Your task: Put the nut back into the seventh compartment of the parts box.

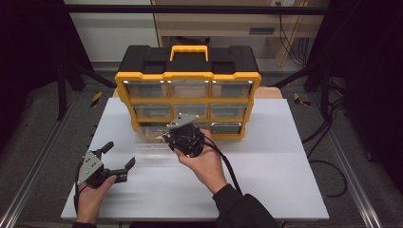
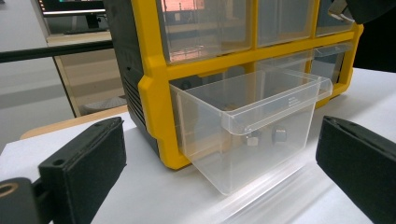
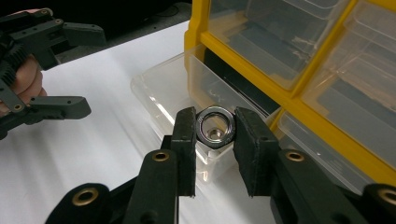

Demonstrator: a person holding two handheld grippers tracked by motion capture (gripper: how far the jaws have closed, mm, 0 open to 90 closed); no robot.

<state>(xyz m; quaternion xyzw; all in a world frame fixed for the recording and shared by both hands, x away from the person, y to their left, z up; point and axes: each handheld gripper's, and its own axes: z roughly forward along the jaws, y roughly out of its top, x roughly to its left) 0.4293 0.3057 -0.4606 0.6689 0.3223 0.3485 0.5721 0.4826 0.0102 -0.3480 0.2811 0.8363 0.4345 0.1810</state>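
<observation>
Gripping shiny hex nut [image 3: 215,126]

White table [image 1: 285,180], wooden furniture [image 1: 214,21] behind, cables [image 1: 328,161] on the grey floor [image 1: 43,142].

L hand [image 1: 92,192]: low at table's L edge, palm around grip | L gripper [image 1: 119,156]: jaws spread wide, nothing between, aimed fwd-right | R hand [image 1: 205,160]: reaching fwd mid-table, forearm in dark sleeve angled in from bottom | R gripper [image 3: 215,135]: jaws clamped on hex nut [image 3: 215,127], pointing fwd & down.
</observation>
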